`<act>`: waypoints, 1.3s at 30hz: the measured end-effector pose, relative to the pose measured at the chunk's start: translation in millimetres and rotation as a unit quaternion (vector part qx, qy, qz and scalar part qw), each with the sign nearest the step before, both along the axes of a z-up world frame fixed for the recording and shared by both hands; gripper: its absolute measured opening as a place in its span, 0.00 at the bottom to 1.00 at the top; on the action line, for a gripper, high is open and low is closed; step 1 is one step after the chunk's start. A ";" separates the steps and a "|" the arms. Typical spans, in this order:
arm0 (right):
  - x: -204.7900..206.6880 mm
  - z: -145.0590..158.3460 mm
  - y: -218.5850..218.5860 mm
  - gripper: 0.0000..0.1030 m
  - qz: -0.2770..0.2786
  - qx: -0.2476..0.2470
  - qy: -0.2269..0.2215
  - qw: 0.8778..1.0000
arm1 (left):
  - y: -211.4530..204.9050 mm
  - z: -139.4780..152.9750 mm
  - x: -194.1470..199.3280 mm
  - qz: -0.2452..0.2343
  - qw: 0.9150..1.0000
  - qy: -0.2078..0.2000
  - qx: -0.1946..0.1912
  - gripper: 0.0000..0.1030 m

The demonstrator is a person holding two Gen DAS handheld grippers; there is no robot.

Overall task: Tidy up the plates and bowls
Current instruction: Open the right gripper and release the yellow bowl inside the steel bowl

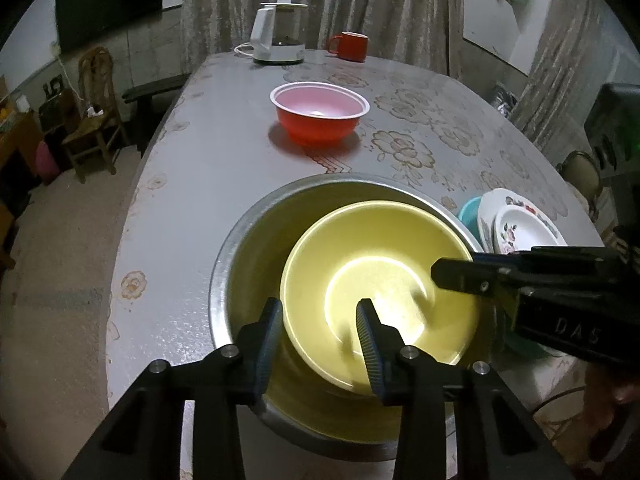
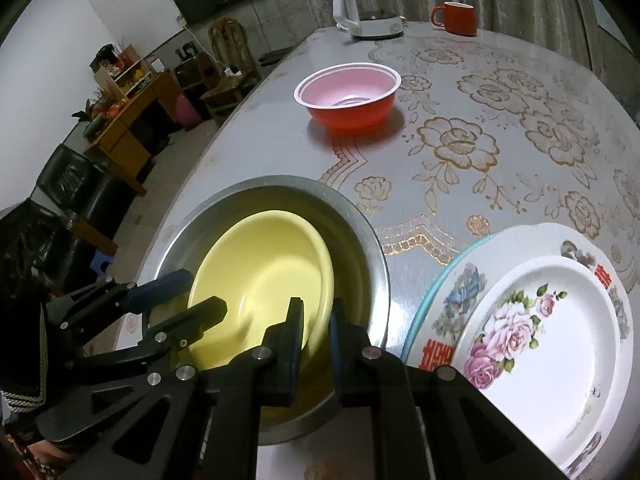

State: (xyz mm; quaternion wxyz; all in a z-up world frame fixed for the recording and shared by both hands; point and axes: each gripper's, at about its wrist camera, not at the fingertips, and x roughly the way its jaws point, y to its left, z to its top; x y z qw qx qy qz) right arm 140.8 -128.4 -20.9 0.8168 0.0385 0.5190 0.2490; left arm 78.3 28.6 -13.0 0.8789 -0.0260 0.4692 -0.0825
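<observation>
Jaws of left gripper [image 1: 320, 320] parted astride yellow bowl [image 1: 380, 280] rim, right gripper [image 2: 316, 320] jaws pinching its opposite rim, inside steel basin [image 2: 372, 248].

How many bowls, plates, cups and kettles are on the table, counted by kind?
Bowls: 3, the red bowl, the yellow bowl and the metal bowl that holds it
Plates: at least 2 in the plate stack, over a teal rim
Cups: 1, red mug
Kettles: 1, white kettle
Total: at least 7
</observation>
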 end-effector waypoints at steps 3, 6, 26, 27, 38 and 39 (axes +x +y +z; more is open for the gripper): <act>0.3 -2.6 8.1 0.21 0.011 -0.016 0.003 1.000 | 1.8 1.2 -0.6 0.003 1.000 0.001 -0.003 0.38; -2.6 -2.4 8.2 0.24 0.009 0.001 0.008 1.000 | 4.8 2.5 -1.7 0.008 1.000 0.002 -0.011 0.38; -15.1 16.9 5.0 0.36 -0.007 -0.037 -0.053 0.998 | 3.3 11.5 -3.6 0.017 1.000 -0.003 -0.016 0.62; -15.6 18.4 2.5 0.36 -0.011 -0.035 -0.055 0.998 | 2.1 11.8 -3.3 0.016 1.000 -0.003 -0.016 0.62; -11.6 23.5 -10.4 0.36 -0.024 -0.011 -0.048 0.999 | -3.9 18.7 -0.3 0.016 1.000 -0.002 -0.024 0.78; -10.6 25.2 -11.9 0.36 -0.023 -0.009 -0.051 0.998 | -3.9 19.3 0.3 0.018 1.000 -0.001 -0.026 0.82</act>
